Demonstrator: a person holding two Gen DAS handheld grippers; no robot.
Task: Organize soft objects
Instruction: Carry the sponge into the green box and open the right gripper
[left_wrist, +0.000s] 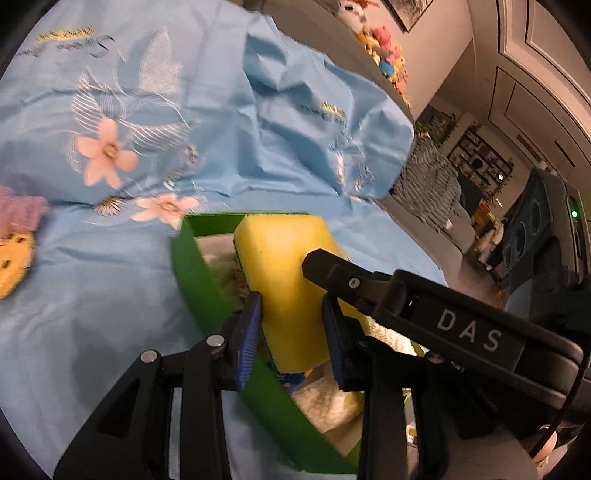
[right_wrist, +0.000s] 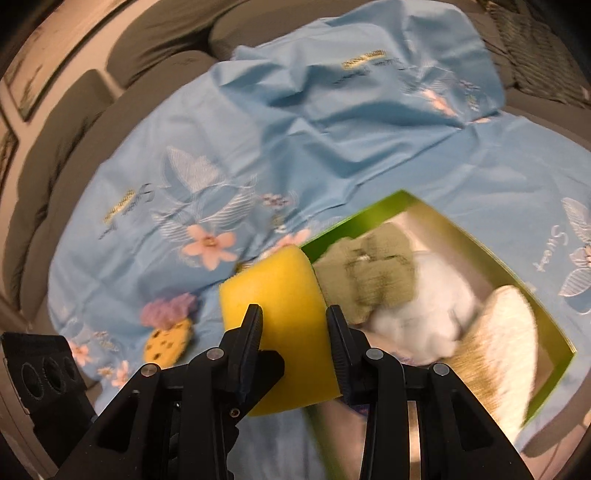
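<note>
In the left wrist view my left gripper (left_wrist: 291, 321) is shut on a yellow sponge (left_wrist: 284, 258) with a dark green scouring side, held above a green box (left_wrist: 199, 280). A black finger (left_wrist: 325, 269) of the right gripper lies against that sponge's upper right side. In the right wrist view my right gripper (right_wrist: 295, 325) is shut on a yellow sponge (right_wrist: 273, 284) beside the green box (right_wrist: 369, 218). Whether both views show one sponge I cannot tell. The box holds an olive fluffy cloth (right_wrist: 369, 273), a white fluffy item (right_wrist: 424, 314) and a cream towel (right_wrist: 506, 343).
A light blue floral cloth (right_wrist: 295, 147) covers the grey sofa (right_wrist: 74, 129) under the box. A purple and yellow plush (right_wrist: 168, 332) lies on the cloth at the left. Small plush toys (left_wrist: 384, 55) sit on a ledge, with a striped cushion (left_wrist: 428, 184) past the cloth's edge.
</note>
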